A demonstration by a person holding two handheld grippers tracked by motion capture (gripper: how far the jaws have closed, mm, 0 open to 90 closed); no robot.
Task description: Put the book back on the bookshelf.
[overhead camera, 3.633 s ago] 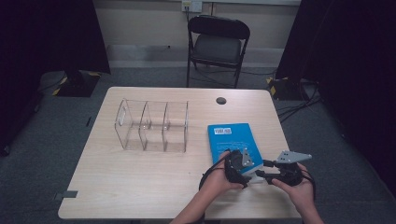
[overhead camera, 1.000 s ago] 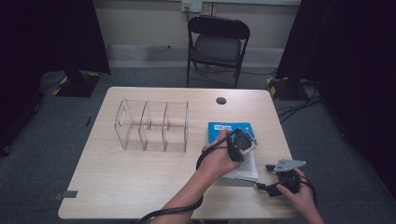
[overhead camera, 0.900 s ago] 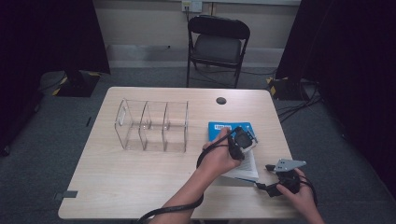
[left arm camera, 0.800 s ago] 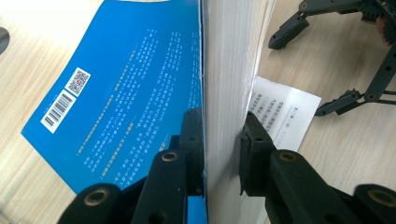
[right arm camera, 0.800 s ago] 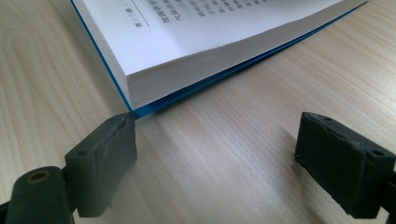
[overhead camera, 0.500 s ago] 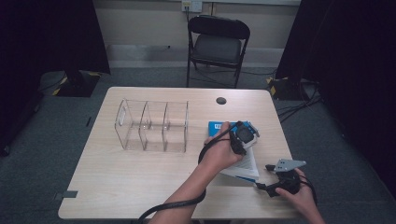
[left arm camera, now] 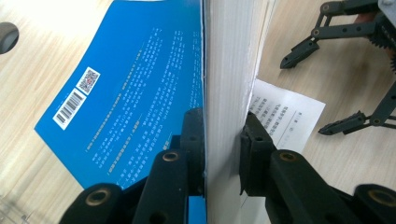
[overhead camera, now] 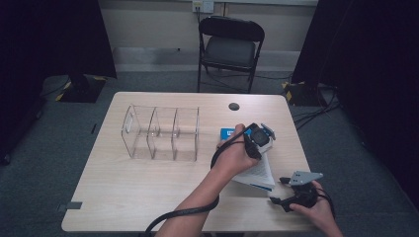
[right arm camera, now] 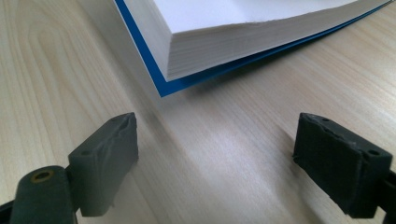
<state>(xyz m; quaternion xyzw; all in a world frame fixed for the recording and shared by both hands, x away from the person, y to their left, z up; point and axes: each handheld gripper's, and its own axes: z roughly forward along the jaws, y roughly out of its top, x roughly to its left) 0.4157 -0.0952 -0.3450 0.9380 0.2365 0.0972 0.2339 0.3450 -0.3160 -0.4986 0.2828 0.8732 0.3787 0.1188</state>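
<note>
A dark-curtained room with grey carpet is seen around a pale wooden bench (overhead camera: 148,192); a black folding chair (overhead camera: 231,49) stands beyond its far edge. A clear three-compartment organiser (overhead camera: 160,132) stands on the left-centre of the bench, and a dark round grommet (overhead camera: 233,106) sits near the far edge. Bare bench surface is left open in front of the organiser, along the near edge and at the left end.

The blue-covered book (left arm camera: 130,93) is located on the right half of the bench, between the organiser and the right edge. It is partly opened: a thick block of pages with the blue cover is raised on edge, while the remaining pages (overhead camera: 257,173) lie flat on the bench. The left claw (left arm camera: 222,140) is clenched on the raised block, one pad against the blue cover and the other against the white page face. In the high view this left claw (overhead camera: 257,138) is seen above the far part of the book.

The right claw (right arm camera: 215,154) is released, its jaws wide apart with only bare wood between them. It is held low at the near right corner of the bench, near the book's near corner (right arm camera: 163,88) but clear of it. In the high view the right claw (overhead camera: 284,192) is seen just beside the near edge of the flat pages.
</note>
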